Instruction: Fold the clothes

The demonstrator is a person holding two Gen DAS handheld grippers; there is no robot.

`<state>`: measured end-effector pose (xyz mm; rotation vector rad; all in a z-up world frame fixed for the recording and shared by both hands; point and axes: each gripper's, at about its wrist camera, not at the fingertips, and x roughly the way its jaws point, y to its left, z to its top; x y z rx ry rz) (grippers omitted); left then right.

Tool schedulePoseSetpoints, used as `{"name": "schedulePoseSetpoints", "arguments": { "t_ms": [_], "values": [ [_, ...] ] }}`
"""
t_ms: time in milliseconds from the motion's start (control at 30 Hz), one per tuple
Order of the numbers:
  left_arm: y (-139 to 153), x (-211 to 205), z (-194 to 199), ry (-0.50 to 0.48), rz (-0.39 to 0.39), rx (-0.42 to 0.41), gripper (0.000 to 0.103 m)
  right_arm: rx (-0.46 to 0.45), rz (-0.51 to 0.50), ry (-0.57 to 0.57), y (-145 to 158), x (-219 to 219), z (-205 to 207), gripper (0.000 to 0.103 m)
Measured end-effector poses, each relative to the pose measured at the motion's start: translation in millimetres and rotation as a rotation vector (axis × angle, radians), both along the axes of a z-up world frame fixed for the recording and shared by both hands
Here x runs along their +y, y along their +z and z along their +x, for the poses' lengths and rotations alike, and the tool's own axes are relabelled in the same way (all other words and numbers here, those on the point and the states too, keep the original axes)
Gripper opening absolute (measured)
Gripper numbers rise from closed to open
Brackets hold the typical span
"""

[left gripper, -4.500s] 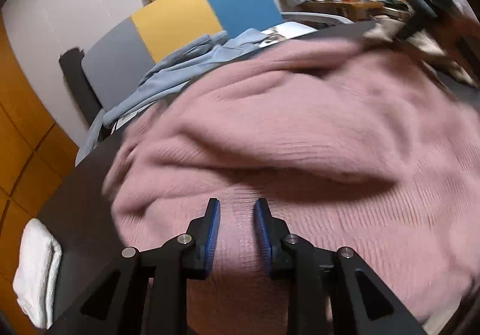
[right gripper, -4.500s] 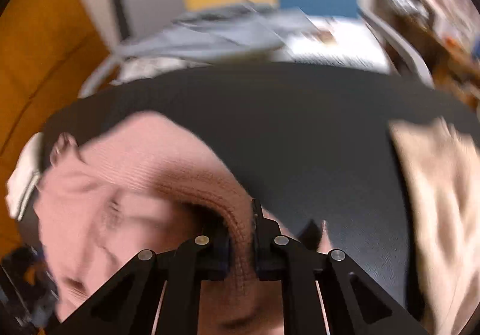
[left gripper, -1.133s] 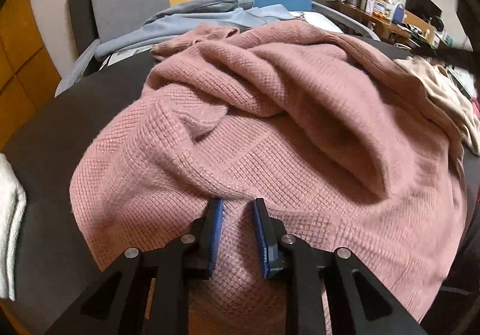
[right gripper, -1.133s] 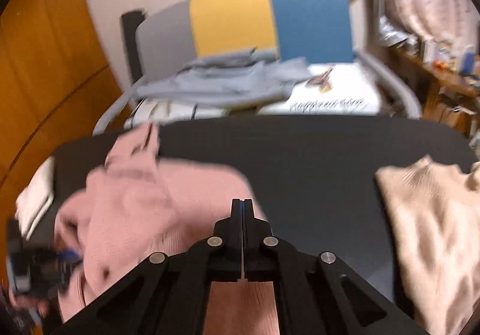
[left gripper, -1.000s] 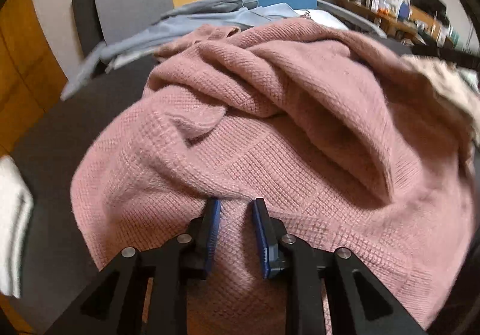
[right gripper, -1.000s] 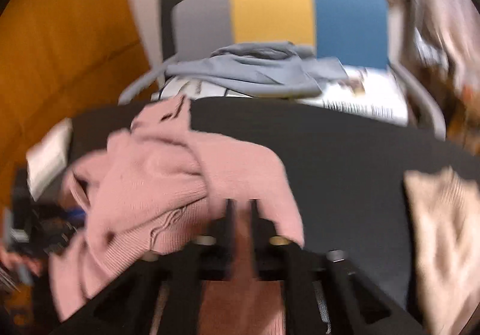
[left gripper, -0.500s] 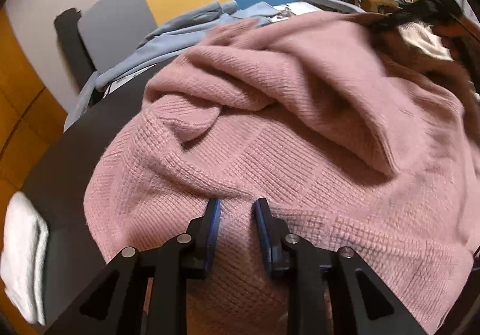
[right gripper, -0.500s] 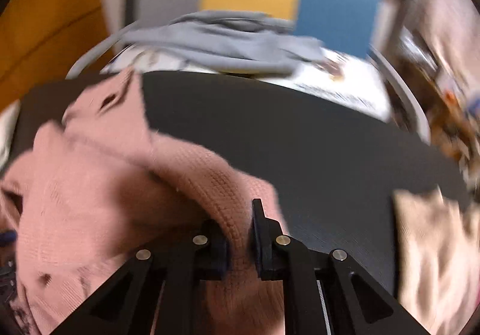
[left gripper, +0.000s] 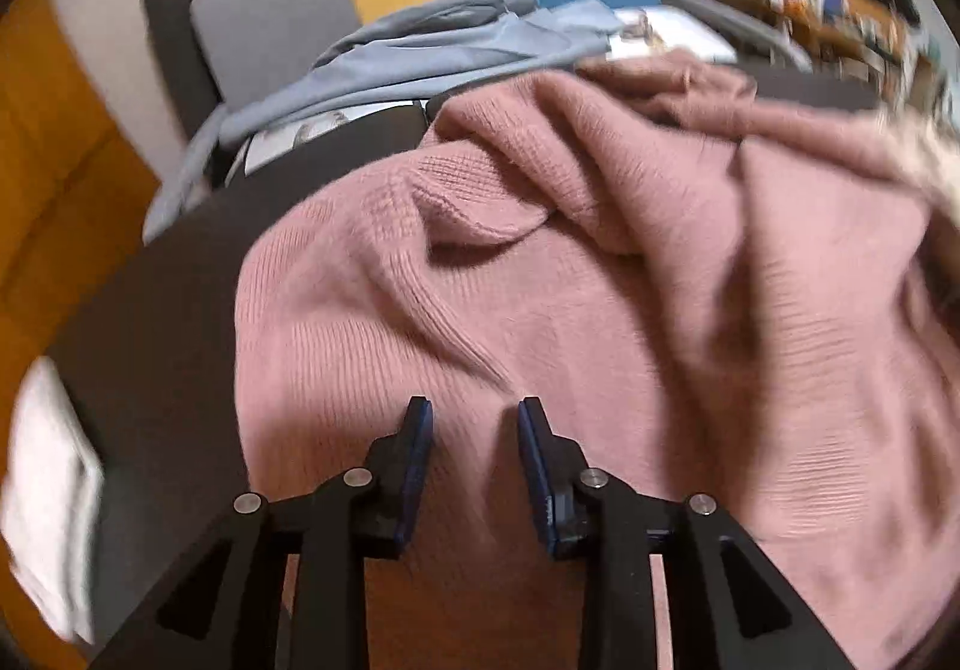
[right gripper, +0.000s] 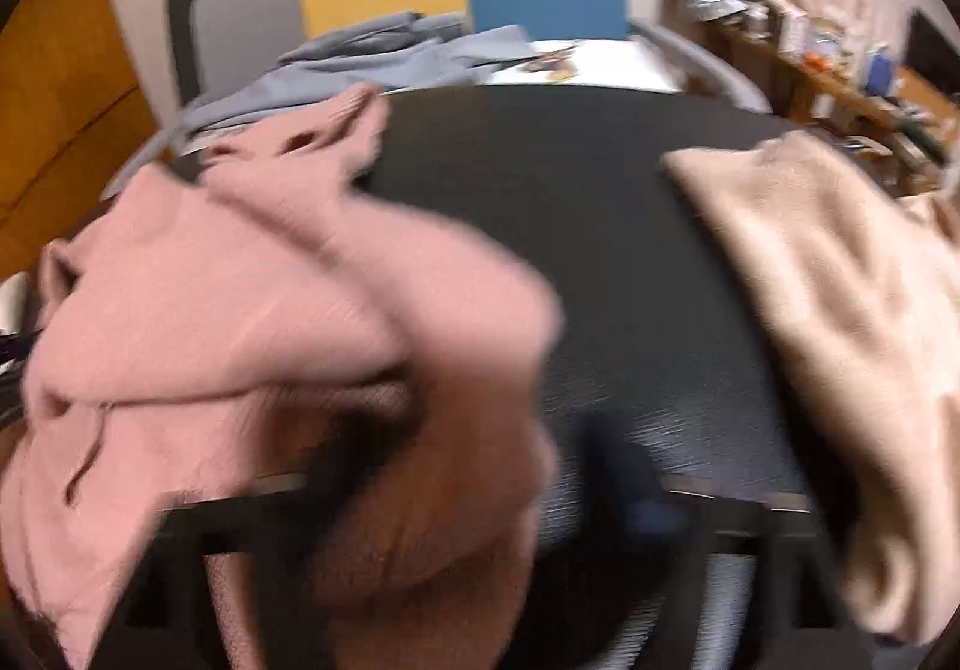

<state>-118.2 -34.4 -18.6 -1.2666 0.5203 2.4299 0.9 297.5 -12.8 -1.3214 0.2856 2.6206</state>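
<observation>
The pink sweater lay rumpled on the dark bench, filling the frame's centre. The left hand-held gripper was opening, fabric between its jaws; the right hand-held gripper had just sprung wide, released.

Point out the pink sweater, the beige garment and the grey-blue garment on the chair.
pink sweater (left gripper: 600, 310), left wrist view, middle of the knit body.
beige garment (right gripper: 840, 310), right wrist view, its central fabric.
grey-blue garment (left gripper: 432, 46), left wrist view, its draped middle fold.

Warm, dim indoor light; both fisheye views bend at the edges, the right wrist's perhaps most motion-blurred.
</observation>
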Motion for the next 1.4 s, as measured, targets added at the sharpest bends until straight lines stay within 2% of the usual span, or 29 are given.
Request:
{"name": "schedulePoseSetpoints", "arguments": {
  "t_ms": [67, 167, 333, 500, 567, 633, 667, 700, 733, 800, 833, 900, 933, 1000, 1067, 1133, 1233, 1300, 1333, 1367, 1400],
  "values": [
    [-0.3, -6.2, 8.4, 0.039, 0.028, -0.003, 0.03, -0.02, 0.075, 0.012, -4.3, -11.8, -2.3, 0.103],
    [-11.1, -13.4, 10.1, 0.093, 0.072, -0.029, 0.03, -0.016, 0.038, -0.005, -6.5, -10.0, 0.9, 0.103],
    [-15.6, -11.0, 24.6, 0.13, 0.076, 0.051, 0.032, -0.012, 0.022, 0.031, -5.7, -6.6, 3.6, 0.103],
    [-20.9, -5.4, 38.8, 0.128, 0.049, 0.114, 0.033, -0.081, 0.007, 0.023, 2.2, -4.6, -8.3, 0.103],
    [-21.0, -7.8, 37.7, 0.131, 0.064, 0.11, 0.033, -0.067, 0.019, -0.02, 18.1, 1.3, -3.4, 0.091],
    [-21.2, -10.0, 35.9, 0.133, 0.071, 0.114, 0.033, 0.092, 0.167, -0.073, 57.0, -5.8, 13.9, 0.088],
    [-21.4, -10.8, 35.1, 0.134, 0.074, 0.116, 0.033, 0.222, 0.294, -0.102, 81.9, -17.2, 28.3, 0.092],
    [-21.8, -10.4, 35.1, 0.134, 0.071, 0.121, 0.034, 0.328, 0.402, -0.139, 97.7, -28.3, 40.9, 0.1],
    [-22.1, -10.0, 35.0, 0.133, 0.068, 0.126, 0.034, 0.429, 0.503, -0.174, 112.8, -38.9, 52.6, 0.103],
    [-22.3, -9.4, 35.5, 0.133, 0.065, 0.132, 0.034, 0.552, 0.571, -0.231, 127.4, -48.9, 60.8, 0.103],
    [-22.5, -9.6, 36.1, 0.133, 0.066, 0.133, 0.034, 0.516, 0.484, -0.21, 126.4, -45.0, 53.1, 0.103],
    [-21.9, -12.0, 34.6, 0.131, 0.078, 0.13, 0.034, 0.299, 0.081, -0.089, 100.5, -24.2, 20.4, 0.103],
    [-21.8, -13.2, 34.1, 0.131, 0.084, 0.129, 0.034, 0.198, -0.106, -0.036, 87.9, -14.6, 5.1, 0.099],
    [-22.0, -15.5, 35.0, 0.132, 0.104, 0.125, 0.034, 0.195, -0.229, -0.07, 69.6, -10.2, -5.0, 0.096],
    [-22.0, -18.8, 34.5, 0.131, 0.121, 0.124, 0.034, 0.219, -0.173, -0.062, 70.7, -18.3, -17.9, 0.096],
    [-22.0, -19.5, 34.0, 0.13, 0.123, 0.125, 0.034, 0.246, -0.053, 0.013, 83.1, -38.7, -35.0, 0.096],
    [-22.5, -20.5, 33.9, 0.127, 0.127, 0.132, 0.034, 0.185, 0.051, 0.102, 89.6, -55.0, -64.0, 0.094],
    [-23.5, -22.5, 33.1, 0.126, 0.142, 0.13, 0.034, 0.131, 0.112, 0.146, 89.0, -57.6, -87.3, 0.074],
    [-23.8, -23.7, 32.6, 0.126, 0.15, 0.129, 0.034, 0.095, 0.118, 0.17, 86.8, -57.5, -102.9, 0.044],
    [-23.7, -25.9, 31.8, 0.126, 0.165, 0.124, 0.034, 0.058, 0.122, 0.192, 84.3, -57.2, -118.2, 0.022],
    [-23.6, -28.3, 30.9, 0.125, 0.18, 0.119, 0.034, 0.022, 0.114, 0.193, 78.3, -55.0, -130.9, 0.021]
  ]
}}
